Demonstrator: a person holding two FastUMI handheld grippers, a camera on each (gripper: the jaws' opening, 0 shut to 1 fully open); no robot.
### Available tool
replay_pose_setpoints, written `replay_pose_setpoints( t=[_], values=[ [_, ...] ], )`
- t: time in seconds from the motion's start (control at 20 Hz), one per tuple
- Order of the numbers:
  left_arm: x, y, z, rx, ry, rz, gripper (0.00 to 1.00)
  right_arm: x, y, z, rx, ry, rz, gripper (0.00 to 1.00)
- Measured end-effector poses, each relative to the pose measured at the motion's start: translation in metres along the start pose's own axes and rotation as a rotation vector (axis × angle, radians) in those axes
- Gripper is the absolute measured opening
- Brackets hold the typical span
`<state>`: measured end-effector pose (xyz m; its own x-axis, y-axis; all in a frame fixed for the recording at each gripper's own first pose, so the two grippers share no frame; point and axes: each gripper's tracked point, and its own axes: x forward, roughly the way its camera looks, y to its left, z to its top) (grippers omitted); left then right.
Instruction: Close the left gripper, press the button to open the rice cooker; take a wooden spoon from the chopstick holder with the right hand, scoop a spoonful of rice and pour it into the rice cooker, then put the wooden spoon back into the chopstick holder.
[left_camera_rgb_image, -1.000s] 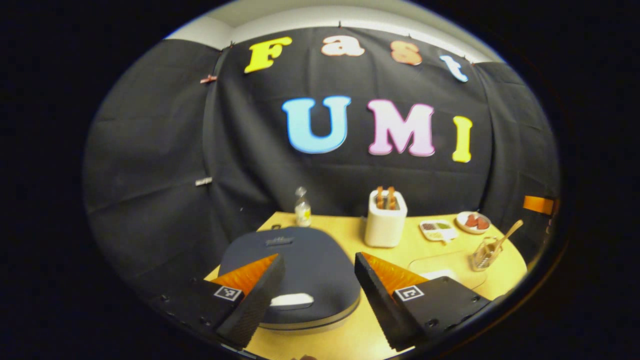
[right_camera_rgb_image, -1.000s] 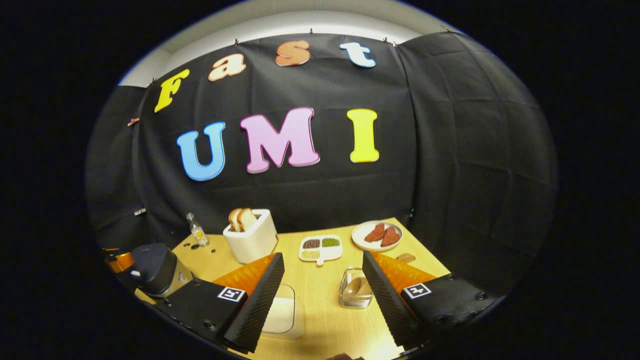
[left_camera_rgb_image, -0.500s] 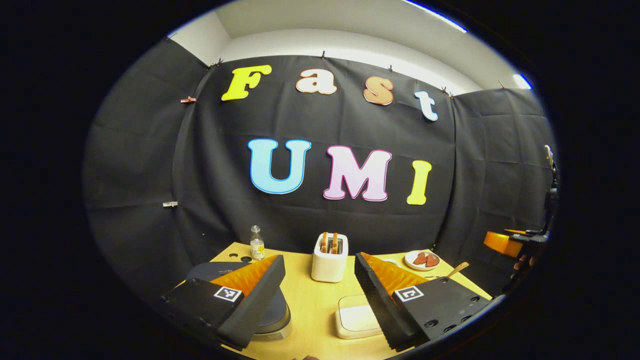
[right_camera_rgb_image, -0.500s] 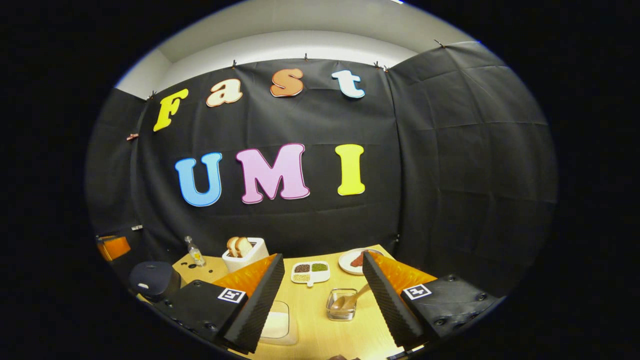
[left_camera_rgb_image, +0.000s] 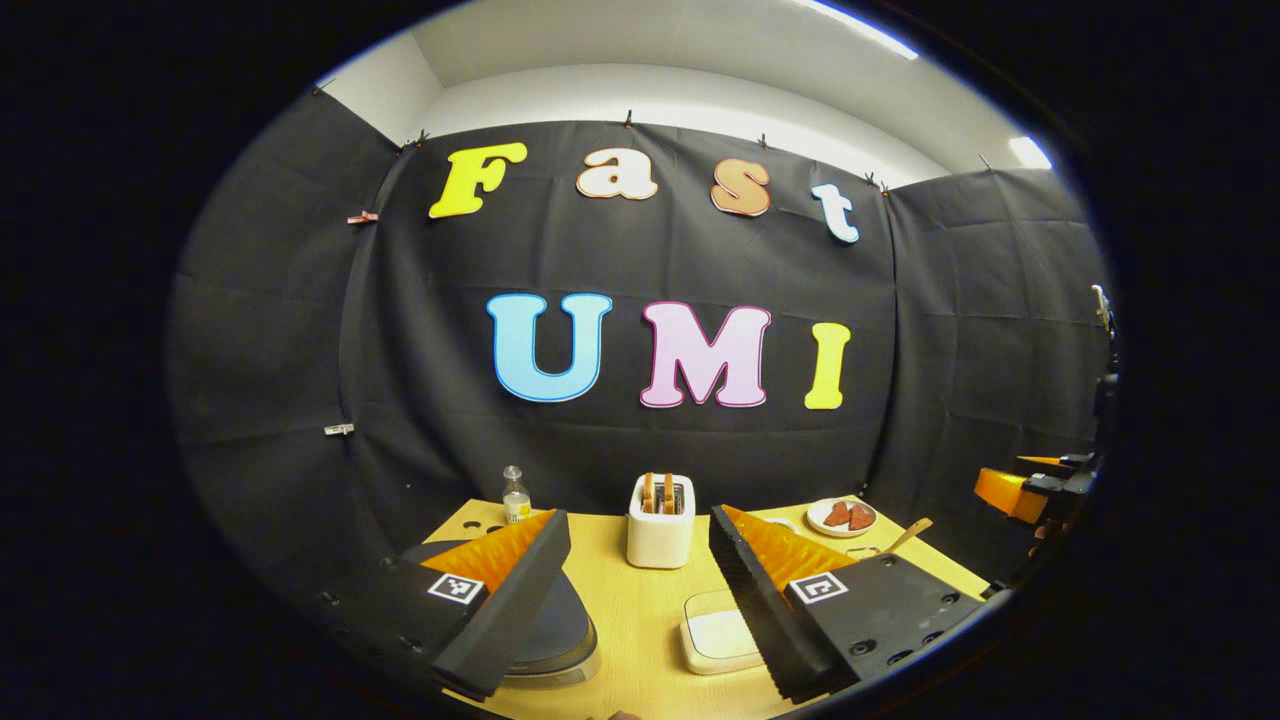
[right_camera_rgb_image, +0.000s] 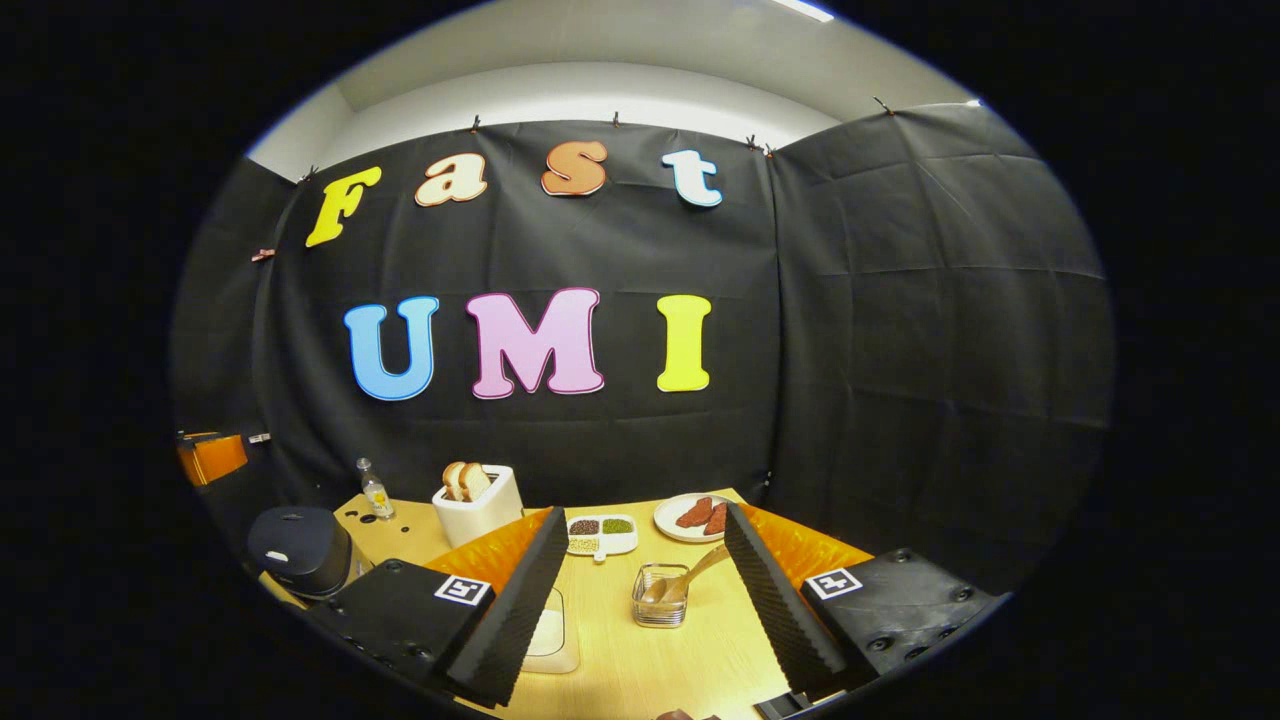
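both tongs are wide open, gripping nothing; left tongs (left_camera_rgb_image: 630, 570) hang above the closed rice cooker (left_camera_rgb_image: 560, 630); right tongs (right_camera_rgb_image: 640, 565) face the spoon (right_camera_rgb_image: 690, 575) in its holder (right_camera_rgb_image: 660, 608) on the tabletop (right_camera_rgb_image: 650, 665)

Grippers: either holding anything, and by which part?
Nothing held. Left gripper and right gripper are both open and empty; the spoon sits in its holder.
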<state>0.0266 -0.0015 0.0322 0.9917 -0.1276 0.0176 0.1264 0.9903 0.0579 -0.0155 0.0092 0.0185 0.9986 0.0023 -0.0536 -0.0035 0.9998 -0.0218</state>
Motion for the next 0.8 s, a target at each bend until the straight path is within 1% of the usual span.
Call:
replay_pose_setpoints(
  t=[0.15, 0.35, 0.4, 0.45, 0.5, 0.55, 0.75, 0.8],
  values=[
    [0.003, 0.002, -0.006, -0.037, 0.011, -0.02, 0.95, -0.005, 0.009, 0.003, -0.007, -0.011, -0.005, 0.98],
    [0.007, 0.01, -0.01, -0.042, 0.018, -0.033, 0.95, -0.005, 0.019, 0.002, 0.015, 0.003, -0.012, 0.98],
    [0.008, 0.012, -0.011, -0.045, 0.017, -0.034, 0.92, -0.005, 0.02, 0.002, 0.016, 0.003, -0.012, 0.98],
    [0.008, 0.013, -0.011, -0.048, 0.014, -0.033, 0.92, -0.003, 0.02, 0.003, 0.013, 0.0, -0.011, 0.98],
    [0.008, 0.016, -0.01, -0.051, 0.009, -0.027, 0.92, -0.002, 0.02, 0.004, 0.009, -0.004, -0.009, 0.98],
    [0.007, 0.018, -0.011, -0.053, 0.007, -0.022, 0.95, -0.001, 0.021, 0.003, 0.01, -0.009, -0.003, 0.98],
    [0.0, 0.022, -0.009, -0.049, -0.001, 0.022, 0.95, 0.001, 0.021, 0.005, 0.039, -0.014, 0.014, 0.98],
    [-0.002, 0.02, -0.009, -0.048, -0.003, 0.026, 0.92, 0.001, 0.019, 0.003, 0.034, -0.016, 0.015, 0.98]
  ],
)
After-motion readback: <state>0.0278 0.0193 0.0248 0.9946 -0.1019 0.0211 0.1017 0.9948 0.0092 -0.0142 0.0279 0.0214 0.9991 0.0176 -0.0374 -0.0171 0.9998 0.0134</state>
